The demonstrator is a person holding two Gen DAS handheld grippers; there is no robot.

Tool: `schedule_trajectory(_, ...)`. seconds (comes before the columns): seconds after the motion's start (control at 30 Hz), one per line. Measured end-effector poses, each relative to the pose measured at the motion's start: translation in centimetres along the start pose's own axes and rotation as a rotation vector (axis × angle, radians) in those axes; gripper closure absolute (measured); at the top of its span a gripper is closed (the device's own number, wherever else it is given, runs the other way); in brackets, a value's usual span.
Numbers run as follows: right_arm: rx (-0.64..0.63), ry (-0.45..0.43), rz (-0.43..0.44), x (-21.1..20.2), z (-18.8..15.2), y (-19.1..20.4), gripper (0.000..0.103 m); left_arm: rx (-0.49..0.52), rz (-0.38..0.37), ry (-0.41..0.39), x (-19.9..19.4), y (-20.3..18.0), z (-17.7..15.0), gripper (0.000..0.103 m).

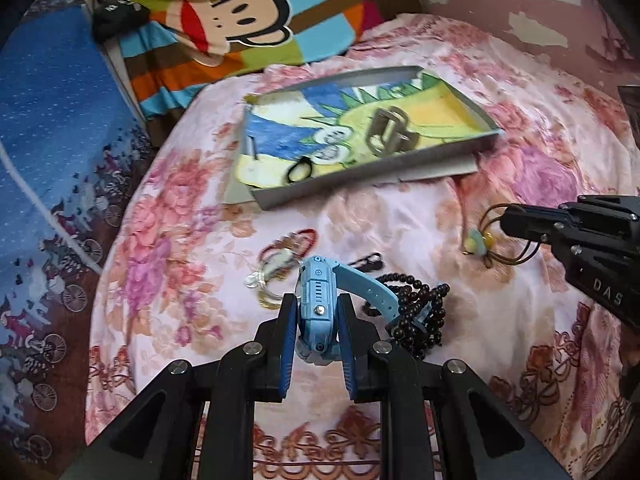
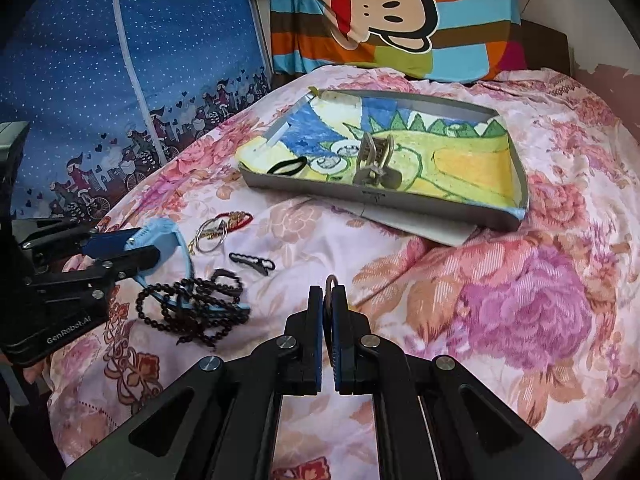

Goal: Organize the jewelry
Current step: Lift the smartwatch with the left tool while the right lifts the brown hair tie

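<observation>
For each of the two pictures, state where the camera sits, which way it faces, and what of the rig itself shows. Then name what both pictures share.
Left wrist: behind the left gripper, facing across the bed; jaws clamp the blue watch; the right gripper enters right.
Right wrist: behind the right gripper, jaws shut on a brown cord; the left gripper shows left.
Shared: grey tray, dark beads, monkey pillow.

Both wrist cameras look down closely, sharing the tray.

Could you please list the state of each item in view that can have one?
Left gripper: shut on blue watch.
Right gripper: shut on cord bracelet.
Tray: open, holding hair tie and metal clip.
Beads: heaped on bedspread.
Black clip: closed, lying flat.
</observation>
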State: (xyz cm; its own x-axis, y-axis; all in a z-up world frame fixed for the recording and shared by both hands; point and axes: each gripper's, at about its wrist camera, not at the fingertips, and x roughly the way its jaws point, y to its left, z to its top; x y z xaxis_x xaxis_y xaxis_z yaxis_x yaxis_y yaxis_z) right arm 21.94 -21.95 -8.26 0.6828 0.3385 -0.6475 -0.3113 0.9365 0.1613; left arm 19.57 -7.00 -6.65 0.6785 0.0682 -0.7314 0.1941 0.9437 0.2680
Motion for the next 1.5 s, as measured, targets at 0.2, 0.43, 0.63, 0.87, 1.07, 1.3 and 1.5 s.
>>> schedule_trajectory(0.2,0.018,0.015,0.003,-0.3,-1.1,-0.7,0.099,-0.003,-0.051,0.014,0.5,-1.8,0.2,0.084)
schedule_trajectory(0.43,0.042,0.015,0.007,-1.4,-2.1,-1.4,0.099,0.15,-0.015,-0.082,-1.6,-5.1,-1.0,0.084)
schedule_trajectory(0.63,0.063,0.023,0.013,-1.8,-3.0,-1.8,0.099,0.151,0.007,-0.051,-3.1,-4.3,-3.3,0.086)
schedule_trajectory(0.87,0.064,0.033,0.032,-2.6,-3.9,-1.2,0.099,0.055,0.055,-0.044,-4.6,-2.4,-4.5,0.086)
schedule_trajectory(1.07,0.057,0.033,0.043,-3.4,-4.5,-0.9,0.099,0.067,0.107,-0.072,-5.7,-1.4,-3.5,0.086)
schedule_trajectory(1.3,0.035,-0.001,0.041,-4.2,-3.3,-0.9,0.099,0.158,0.154,-0.097,-6.4,-1.2,-1.9,0.086)
schedule_trajectory(1.5,0.015,-0.036,0.043,-4.9,-1.9,-0.9,0.099,0.237,0.083,-0.036,-6.8,-0.9,-0.5,0.086)
